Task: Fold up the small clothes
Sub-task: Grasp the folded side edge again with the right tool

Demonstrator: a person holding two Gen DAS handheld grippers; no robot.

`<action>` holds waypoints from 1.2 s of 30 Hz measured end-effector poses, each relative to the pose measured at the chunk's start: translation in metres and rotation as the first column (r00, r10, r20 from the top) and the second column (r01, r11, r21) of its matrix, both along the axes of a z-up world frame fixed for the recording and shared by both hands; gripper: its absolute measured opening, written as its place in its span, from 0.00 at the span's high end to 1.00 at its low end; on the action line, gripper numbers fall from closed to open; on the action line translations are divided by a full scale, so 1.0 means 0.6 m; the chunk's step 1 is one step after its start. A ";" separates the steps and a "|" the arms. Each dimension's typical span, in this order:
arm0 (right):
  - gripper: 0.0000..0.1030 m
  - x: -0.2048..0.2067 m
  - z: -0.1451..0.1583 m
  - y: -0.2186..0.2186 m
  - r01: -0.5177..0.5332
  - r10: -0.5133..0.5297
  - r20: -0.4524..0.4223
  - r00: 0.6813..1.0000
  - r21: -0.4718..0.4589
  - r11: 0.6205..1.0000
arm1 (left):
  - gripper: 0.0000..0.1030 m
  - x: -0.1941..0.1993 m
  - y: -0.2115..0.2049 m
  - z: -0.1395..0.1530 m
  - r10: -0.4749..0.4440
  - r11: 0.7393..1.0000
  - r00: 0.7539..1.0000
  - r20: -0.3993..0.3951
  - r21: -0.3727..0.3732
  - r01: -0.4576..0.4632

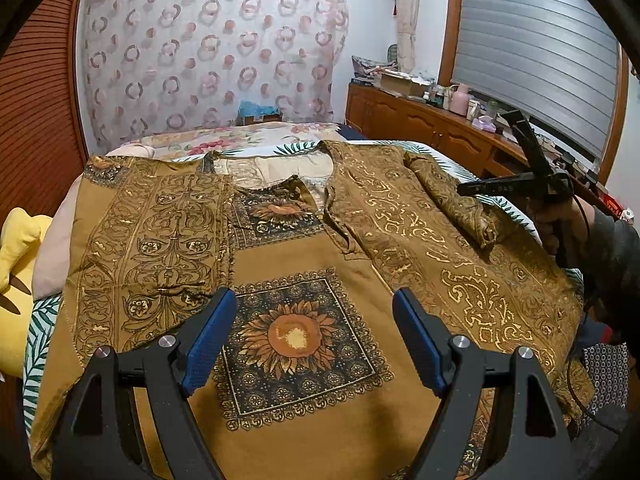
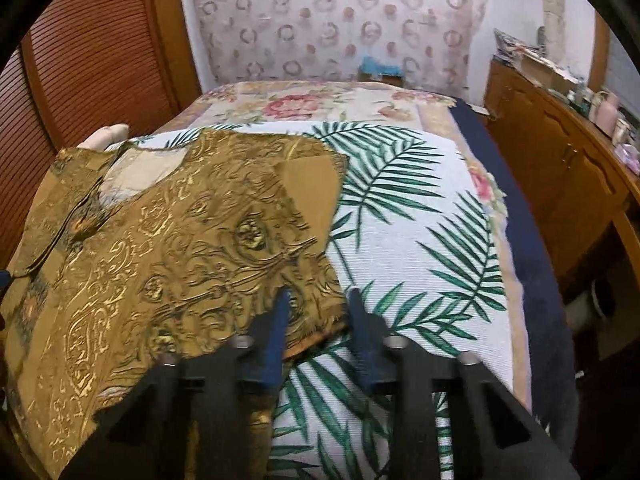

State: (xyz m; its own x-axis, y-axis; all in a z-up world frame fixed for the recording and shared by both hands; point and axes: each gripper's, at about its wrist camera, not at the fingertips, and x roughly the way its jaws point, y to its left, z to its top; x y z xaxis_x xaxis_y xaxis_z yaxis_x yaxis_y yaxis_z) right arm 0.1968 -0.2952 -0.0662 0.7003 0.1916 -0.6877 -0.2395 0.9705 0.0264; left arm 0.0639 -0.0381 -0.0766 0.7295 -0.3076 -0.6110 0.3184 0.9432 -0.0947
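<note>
A brown top with gold scrollwork and sunflower squares [image 1: 296,336] lies spread flat on the bed. My left gripper [image 1: 314,308] hangs open above its lower sunflower print, with nothing between the blue pads. The top's right sleeve [image 1: 452,200] is folded inward over the body. In the right wrist view the sleeve's end [image 2: 320,320] lies between the fingers of my right gripper [image 2: 318,304]. A gap shows between the jaws and the picture is blurred. A person's hand [image 1: 560,224] holds that gripper at the top's right edge.
The bed carries a white cover with green palm leaves [image 2: 420,240] and a floral quilt [image 2: 304,104] farther back. A yellow plush toy [image 1: 16,272] sits at the left edge. A wooden cabinet [image 1: 432,124] with clutter runs along the right; a slatted wooden door [image 1: 36,120] stands left.
</note>
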 end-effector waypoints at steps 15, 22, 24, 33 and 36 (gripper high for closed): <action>0.93 -0.067 0.103 0.096 -0.216 0.204 0.153 0.967 0.063 0.974 | 0.21 -0.001 0.020 0.011 0.024 1.000 1.000 0.013 -0.011 -0.023; 0.88 -0.065 0.112 0.145 -0.268 0.258 0.158 0.953 0.043 0.963 | 0.21 0.003 0.045 0.017 0.055 0.998 0.998 0.020 -0.017 -0.055; 0.77 -0.059 0.109 0.141 -0.261 0.254 0.155 0.955 0.029 0.965 | 0.21 0.006 0.052 0.018 0.063 0.998 0.998 0.021 -0.017 -0.063; 0.42 -0.041 0.080 0.108 -0.115 0.122 0.115 0.986 -0.062 0.991 | 0.21 0.033 0.097 0.030 0.113 0.993 0.993 0.042 0.014 -0.114; 0.42 -0.025 0.047 0.097 -0.085 0.090 0.058 0.994 -0.085 0.993 | 0.21 0.050 0.122 0.035 0.135 0.990 0.990 0.048 0.039 -0.137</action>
